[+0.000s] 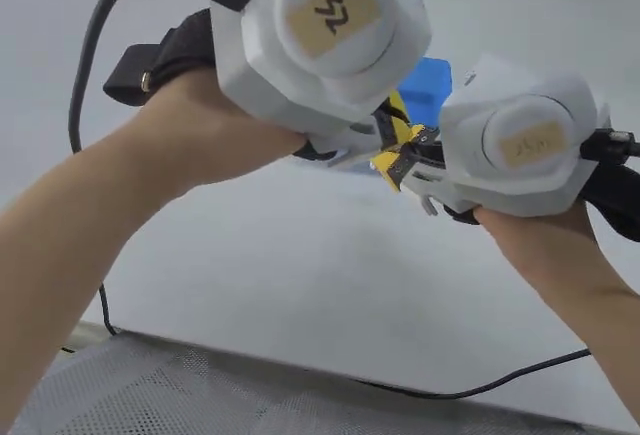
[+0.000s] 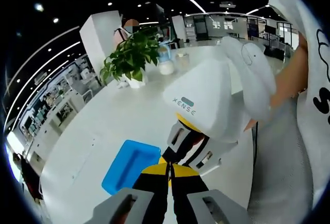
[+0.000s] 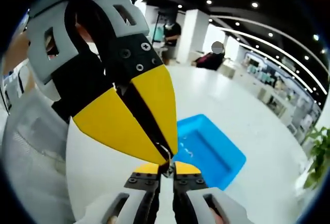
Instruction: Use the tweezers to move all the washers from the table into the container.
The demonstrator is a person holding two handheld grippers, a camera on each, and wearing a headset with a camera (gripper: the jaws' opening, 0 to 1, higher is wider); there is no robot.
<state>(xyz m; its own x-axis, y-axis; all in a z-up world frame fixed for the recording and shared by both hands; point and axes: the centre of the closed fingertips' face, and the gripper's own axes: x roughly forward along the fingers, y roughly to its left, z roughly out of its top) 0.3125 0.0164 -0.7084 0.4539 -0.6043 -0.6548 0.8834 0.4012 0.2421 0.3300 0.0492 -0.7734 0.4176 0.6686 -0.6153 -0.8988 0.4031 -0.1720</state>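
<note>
Above the white table (image 1: 300, 275) my two grippers meet tip to tip. The left gripper (image 1: 393, 138) comes from the upper left and the right gripper (image 1: 410, 158) from the right. The left gripper (image 3: 166, 154) has its yellow pads (image 3: 129, 126) pressed together, with a thin metal end, apparently the tweezers (image 3: 165, 158), peeking out at the tip. The right gripper (image 3: 167, 169) is shut just below that end, touching it. My left gripper (image 2: 168, 170) is shut too, pointing at the white body of the right gripper (image 2: 206, 105). The blue container (image 3: 211, 149) (image 2: 129, 165) (image 1: 428, 85) lies beyond the tips.
A grey mesh chair back (image 1: 150, 385) and a black cable (image 1: 480, 385) run along the near table edge. A potted plant (image 2: 131, 56) and small vessels (image 2: 166, 64) stand at the far end. A person's hands hold both grippers.
</note>
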